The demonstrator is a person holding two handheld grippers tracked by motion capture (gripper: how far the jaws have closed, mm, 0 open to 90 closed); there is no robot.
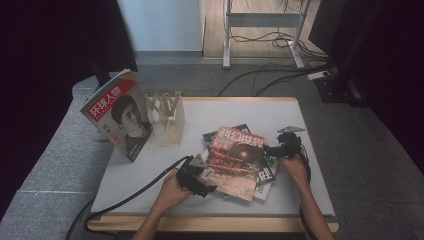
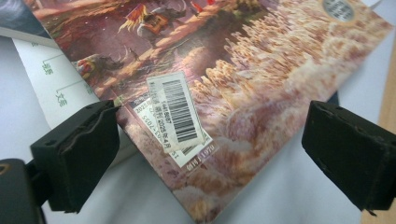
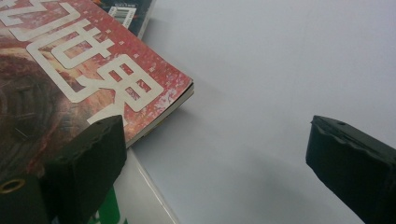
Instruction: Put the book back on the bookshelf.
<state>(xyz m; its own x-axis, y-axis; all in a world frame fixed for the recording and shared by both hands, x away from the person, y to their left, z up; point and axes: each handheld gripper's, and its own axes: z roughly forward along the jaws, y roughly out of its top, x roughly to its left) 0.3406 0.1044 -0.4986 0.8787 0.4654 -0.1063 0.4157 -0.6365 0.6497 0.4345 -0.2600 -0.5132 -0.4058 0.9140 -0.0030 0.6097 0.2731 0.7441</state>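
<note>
A red-brown magazine (image 1: 235,160) with a tan title tops a loose pile at the table's middle right. My left gripper (image 1: 200,175) is at its near left corner, open. In the left gripper view that corner, with a barcode sticker (image 2: 180,112), lies between the spread jaws of the left gripper (image 2: 210,126), close to the left one. My right gripper (image 1: 277,150) stands open at the magazine's far right corner. In the right gripper view the right gripper (image 3: 215,135) has its left jaw beside the magazine (image 3: 56,79) and bare table under the gap.
Under the top magazine lie a green-and-white one (image 1: 265,175) and a dark one (image 1: 210,136). A wooden rack (image 1: 167,117) stands at the back left of the white table (image 1: 225,110), with a red-and-black magazine (image 1: 117,112) leaning upright beside it.
</note>
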